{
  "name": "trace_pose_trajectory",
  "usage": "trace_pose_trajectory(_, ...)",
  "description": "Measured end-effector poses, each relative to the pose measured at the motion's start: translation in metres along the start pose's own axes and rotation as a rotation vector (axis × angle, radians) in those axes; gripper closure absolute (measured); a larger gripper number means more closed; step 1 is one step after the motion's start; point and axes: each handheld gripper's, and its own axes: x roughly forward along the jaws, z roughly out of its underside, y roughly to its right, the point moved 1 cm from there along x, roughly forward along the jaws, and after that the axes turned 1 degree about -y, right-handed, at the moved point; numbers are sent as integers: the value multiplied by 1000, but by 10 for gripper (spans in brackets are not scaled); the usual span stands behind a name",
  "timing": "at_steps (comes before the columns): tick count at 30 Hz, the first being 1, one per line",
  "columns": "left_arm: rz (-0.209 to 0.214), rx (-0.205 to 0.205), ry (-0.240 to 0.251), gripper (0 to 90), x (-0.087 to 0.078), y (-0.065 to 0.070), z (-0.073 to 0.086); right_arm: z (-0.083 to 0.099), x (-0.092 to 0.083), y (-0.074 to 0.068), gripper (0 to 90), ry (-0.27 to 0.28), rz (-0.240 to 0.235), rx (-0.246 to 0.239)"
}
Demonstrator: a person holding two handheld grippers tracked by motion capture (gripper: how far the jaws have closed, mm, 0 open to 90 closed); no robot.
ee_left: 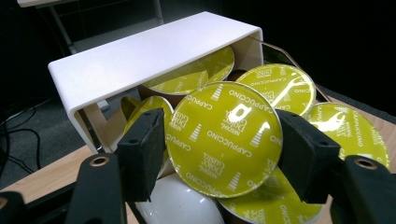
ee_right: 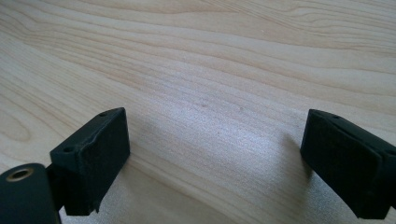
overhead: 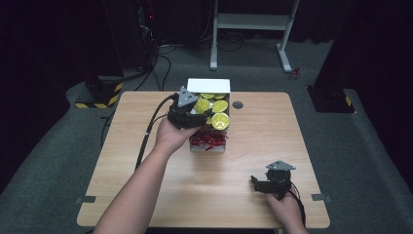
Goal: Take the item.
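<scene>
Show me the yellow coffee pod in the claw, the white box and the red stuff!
yellow coffee pod [ee_left: 223, 139], left gripper view, middle of lid.
white box [ee_left: 140, 58], left gripper view, top panel.
red stuff [overhead: 208, 140], high view, middle of pile.

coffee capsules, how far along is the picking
Done: nothing lies out on the table yet. In hand: the left gripper has its jaws pressed on one yellow capsule at the white box, not lifted out. Left: the other capsules in the box; the right gripper rests open on bare wood.
</scene>
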Motion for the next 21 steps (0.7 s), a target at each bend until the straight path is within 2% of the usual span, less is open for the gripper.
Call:
trace_pose_trajectory(7, 33, -16, 13, 343, -6, 2, -1, 0, 0, 0, 81, 1, 0, -2)
trace_pose_trajectory(12, 27, -12, 16, 352, -6, 4, -2, 0, 0, 0, 81, 0, -1, 2)
trace_pose_trajectory(17, 33, -16, -6, 349, -3, 2, 1, -1, 1, 0, 81, -1, -1, 2)
trace_pose_trajectory(21, 26, -10, 3, 367, -3, 3, 3, -1, 1, 0, 81, 0, -1, -1)
